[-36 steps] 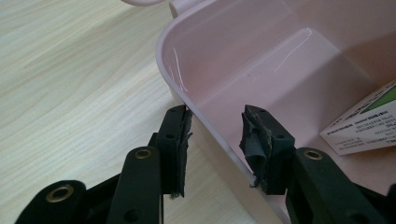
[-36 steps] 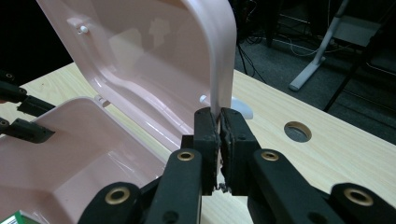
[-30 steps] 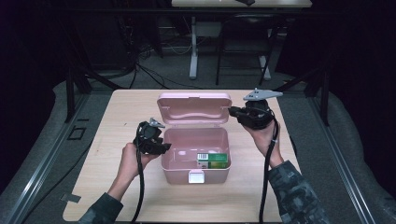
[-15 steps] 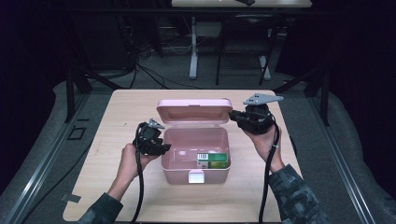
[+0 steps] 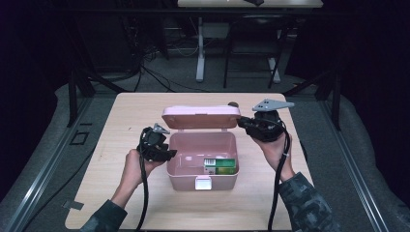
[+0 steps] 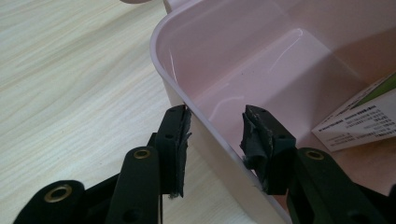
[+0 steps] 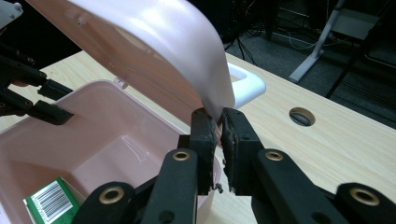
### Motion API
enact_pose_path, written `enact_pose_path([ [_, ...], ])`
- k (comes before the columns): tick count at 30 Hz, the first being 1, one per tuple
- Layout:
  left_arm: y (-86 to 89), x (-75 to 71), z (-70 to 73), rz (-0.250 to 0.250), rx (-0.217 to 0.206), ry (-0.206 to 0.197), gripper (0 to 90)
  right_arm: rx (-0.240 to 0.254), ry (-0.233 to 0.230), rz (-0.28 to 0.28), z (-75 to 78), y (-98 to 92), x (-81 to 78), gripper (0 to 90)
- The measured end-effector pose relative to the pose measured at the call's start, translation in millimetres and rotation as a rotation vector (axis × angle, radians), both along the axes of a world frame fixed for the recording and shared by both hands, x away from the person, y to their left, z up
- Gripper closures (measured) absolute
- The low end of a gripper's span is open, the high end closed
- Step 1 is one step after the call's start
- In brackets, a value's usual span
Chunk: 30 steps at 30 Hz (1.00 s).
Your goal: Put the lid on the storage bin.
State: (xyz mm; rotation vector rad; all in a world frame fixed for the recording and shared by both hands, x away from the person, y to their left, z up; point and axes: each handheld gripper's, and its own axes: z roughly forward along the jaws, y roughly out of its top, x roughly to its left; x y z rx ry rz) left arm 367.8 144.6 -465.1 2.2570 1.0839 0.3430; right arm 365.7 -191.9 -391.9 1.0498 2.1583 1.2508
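Working at a pale wooden bench (image 5: 145, 111), we have a pink plastic storage box (image 5: 202, 170) sitting near its middle, between our two hands. Its hinged lid (image 5: 200, 117) stands raised at the far side, tilted over the open tub, with a white handle (image 7: 245, 84) on its outer face and a white latch (image 5: 203, 183) on the front wall nearest us. In the tub's right front corner lies a green and white carton (image 5: 220, 166) with a barcode, flat on the floor of the box. Our left tool (image 6: 215, 140) straddles the left wall of the tub, one jaw outside and one inside; the outer pad touches the wall, while we cannot tell whether the inner one presses it. Our right tool (image 7: 219, 135) is pinching the lid's right edge, jaws nearly together on the thin plastic. Beyond it a round hole (image 7: 302, 116) sits in the bench top.
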Motion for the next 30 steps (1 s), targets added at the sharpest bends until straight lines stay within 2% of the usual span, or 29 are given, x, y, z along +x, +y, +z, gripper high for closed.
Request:
enact_pose_path([
  [7,2.6,-5.1,2.4,-0.006,-0.007,0.000,61.2,0.003,0.002,0.000,-0.9,-0.2,-4.7,82.1],
  [12,8.8,-13.8,6.2,0.000,-0.044,-0.008,62.3,0.000,0.005,-0.002,-1.0,0.6,-8.9,81.6],
  [14,10.7,-16.1,6.4,-0.004,-0.064,-0.010,65.3,-0.002,0.007,-0.003,-0.9,0.5,-10.2,81.5],
  [26,11.7,-19.3,6.7,0.001,-0.083,-0.029,70.1,-0.010,0.008,-0.006,-4.2,1.6,-18.8,79.8],
  [30,12.6,-19.6,6.2,0.005,-0.090,-0.029,70.2,0.006,0.014,-0.011,-6.7,1.4,-22.2,79.3],
])
